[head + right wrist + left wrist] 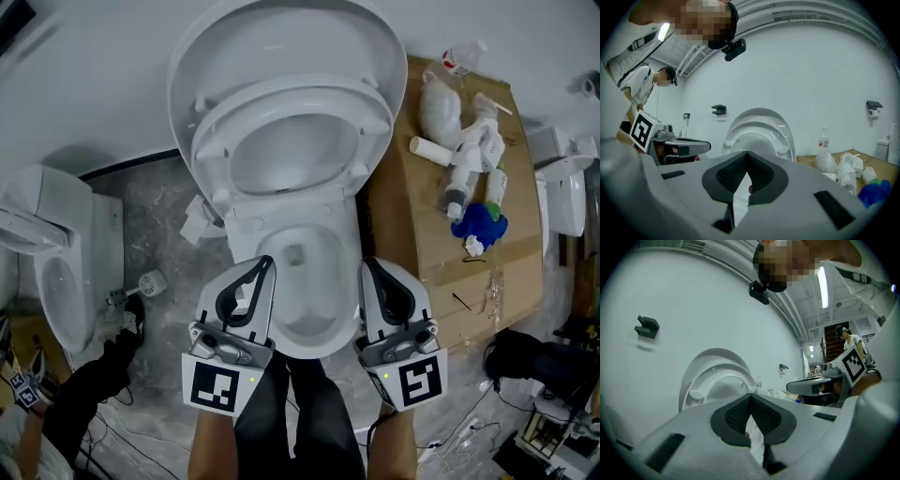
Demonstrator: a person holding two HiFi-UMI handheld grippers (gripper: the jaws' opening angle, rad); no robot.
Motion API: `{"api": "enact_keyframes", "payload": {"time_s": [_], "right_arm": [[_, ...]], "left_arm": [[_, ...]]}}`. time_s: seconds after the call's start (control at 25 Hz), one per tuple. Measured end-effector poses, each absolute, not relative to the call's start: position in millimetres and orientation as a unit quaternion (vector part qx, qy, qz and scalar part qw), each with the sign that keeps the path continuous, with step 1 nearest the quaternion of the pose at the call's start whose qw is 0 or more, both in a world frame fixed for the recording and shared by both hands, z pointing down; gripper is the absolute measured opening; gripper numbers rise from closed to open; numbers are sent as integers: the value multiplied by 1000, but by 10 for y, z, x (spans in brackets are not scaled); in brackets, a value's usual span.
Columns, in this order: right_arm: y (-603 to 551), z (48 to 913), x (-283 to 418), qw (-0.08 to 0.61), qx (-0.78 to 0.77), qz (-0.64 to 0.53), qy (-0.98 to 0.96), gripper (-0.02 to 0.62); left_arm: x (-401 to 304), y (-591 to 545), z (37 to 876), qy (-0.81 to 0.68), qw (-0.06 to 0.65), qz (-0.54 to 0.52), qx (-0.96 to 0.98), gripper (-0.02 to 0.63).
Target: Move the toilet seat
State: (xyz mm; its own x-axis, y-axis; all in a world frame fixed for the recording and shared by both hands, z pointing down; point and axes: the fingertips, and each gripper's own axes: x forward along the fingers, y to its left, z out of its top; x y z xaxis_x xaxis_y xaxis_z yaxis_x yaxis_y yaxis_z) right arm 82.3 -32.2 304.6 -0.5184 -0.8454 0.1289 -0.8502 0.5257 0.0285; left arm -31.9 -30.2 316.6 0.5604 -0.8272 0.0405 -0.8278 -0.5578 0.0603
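A white toilet stands against the wall with its seat (pixel 220 127) raised, leaning back on the upright lid (pixel 281 37); the bare bowl rim (pixel 352 272) is exposed. The raised seat (pixel 708 380) and the seat (pixel 736 133) show ahead in both gripper views. My left gripper (pixel 265 262) is shut and empty over the bowl's left front edge. Over the right front edge hovers my right gripper (pixel 367 265), also shut with nothing in it. Neither touches the seat.
A flattened cardboard box (pixel 422 253) lies right of the toilet, carrying several white bottles (pixel 469 159) and a blue cloth (pixel 480 225). A second toilet (pixel 56 253) stands at the left with a brush (pixel 150 281) beside it. Cables and bags lie on the floor near my legs.
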Motion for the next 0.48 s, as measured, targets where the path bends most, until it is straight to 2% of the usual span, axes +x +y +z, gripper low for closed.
{"api": "enact_keyframes", "payload": {"time_s": [0.48], "right_arm": [[-206,3060,857,55,492,15,-869,11]], "left_arm": [[-210,-187,3171,-461,31,5,887,9]]}}
